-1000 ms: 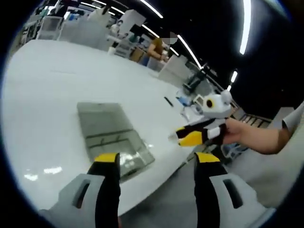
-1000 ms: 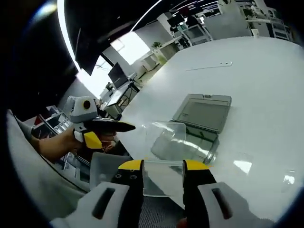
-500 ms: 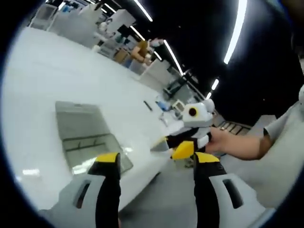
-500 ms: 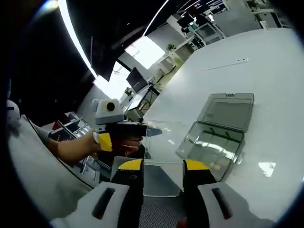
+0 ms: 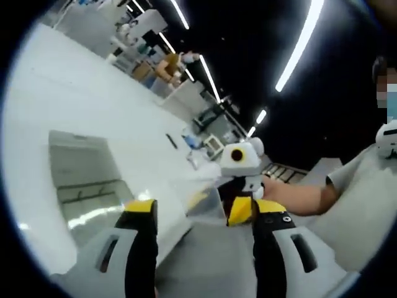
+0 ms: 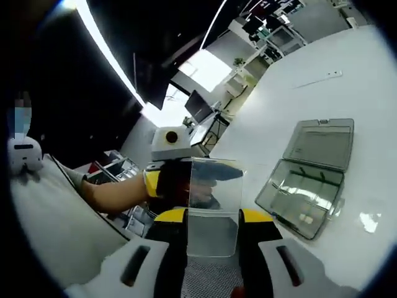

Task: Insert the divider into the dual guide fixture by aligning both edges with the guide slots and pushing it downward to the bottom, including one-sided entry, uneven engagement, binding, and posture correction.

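While a white table (image 6: 347, 68) under ceiling strip lights carries the open clear fixture (image 6: 308, 180), the divider (image 6: 212, 205) is clamped by the right gripper (image 6: 213, 218), the left gripper (image 5: 200, 211) is held spread.

In the right gripper view, the right tool (image 6: 213, 216) has its yellow-tipped jaws closed on the clear divider (image 6: 212, 205), held upright. The left tool (image 6: 177, 179) comes in from the left, gripped by a bare hand (image 6: 121, 192). In the left gripper view, the left tool (image 5: 203, 209) shows its jaws spread apart
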`<state>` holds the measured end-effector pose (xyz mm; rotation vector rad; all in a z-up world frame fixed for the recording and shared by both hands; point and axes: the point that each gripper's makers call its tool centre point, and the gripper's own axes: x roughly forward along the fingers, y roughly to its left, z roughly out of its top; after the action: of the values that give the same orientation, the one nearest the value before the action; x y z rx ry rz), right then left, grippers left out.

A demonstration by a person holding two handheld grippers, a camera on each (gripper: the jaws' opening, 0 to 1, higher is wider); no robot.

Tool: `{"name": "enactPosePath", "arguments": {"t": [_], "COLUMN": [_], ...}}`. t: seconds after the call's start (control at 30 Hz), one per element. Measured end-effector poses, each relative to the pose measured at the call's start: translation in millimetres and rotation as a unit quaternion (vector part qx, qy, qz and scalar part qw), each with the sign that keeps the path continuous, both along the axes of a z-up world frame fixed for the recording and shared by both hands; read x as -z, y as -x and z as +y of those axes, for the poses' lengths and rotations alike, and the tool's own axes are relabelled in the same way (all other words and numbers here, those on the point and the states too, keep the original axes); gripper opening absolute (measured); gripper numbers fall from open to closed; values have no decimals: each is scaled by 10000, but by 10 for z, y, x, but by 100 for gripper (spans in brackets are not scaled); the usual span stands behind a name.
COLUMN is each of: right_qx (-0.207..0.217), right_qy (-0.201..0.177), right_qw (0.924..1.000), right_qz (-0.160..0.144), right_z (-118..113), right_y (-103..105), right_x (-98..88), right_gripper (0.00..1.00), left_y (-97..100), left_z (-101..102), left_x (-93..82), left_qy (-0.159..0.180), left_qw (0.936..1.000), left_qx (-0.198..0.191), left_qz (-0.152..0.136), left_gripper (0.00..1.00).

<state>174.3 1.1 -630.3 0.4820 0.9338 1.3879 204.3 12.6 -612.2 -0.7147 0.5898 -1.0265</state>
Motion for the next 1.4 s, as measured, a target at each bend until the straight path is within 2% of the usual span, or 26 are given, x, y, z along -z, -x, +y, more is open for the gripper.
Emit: {"name": "enactPosePath", "arguments": {"t": [0.2,0.53,0.77,1.23,1.4], "right_qx": [-132,-193,-272,-302,-337], "right_qy": [-198,-561,-641,-701,-721], "right_qw": [9996,9975,9966,9961,9958], "right_qz": [153,389,432,447,460], "right_z": [22,57,55,46,47], "right_y": [57,104,139,162,180], "right_x": [-63,-179,-188,-180,-174], "right_gripper": [27,27,27,27,27], "left_y": [-9,24,10,119,136], "left_z": [12,-59,-63,-147,-151], "left_x": [-71,-89,-122,-121,-112], "left_qy": [387,513,596,621,652], "left_qw": [9992,9986,9981,9972,9969], "left_qx": [4,132,139,418,419], "left_qz": [27,46,26,69,121], "left_gripper": [57,55,49,35,35]}}
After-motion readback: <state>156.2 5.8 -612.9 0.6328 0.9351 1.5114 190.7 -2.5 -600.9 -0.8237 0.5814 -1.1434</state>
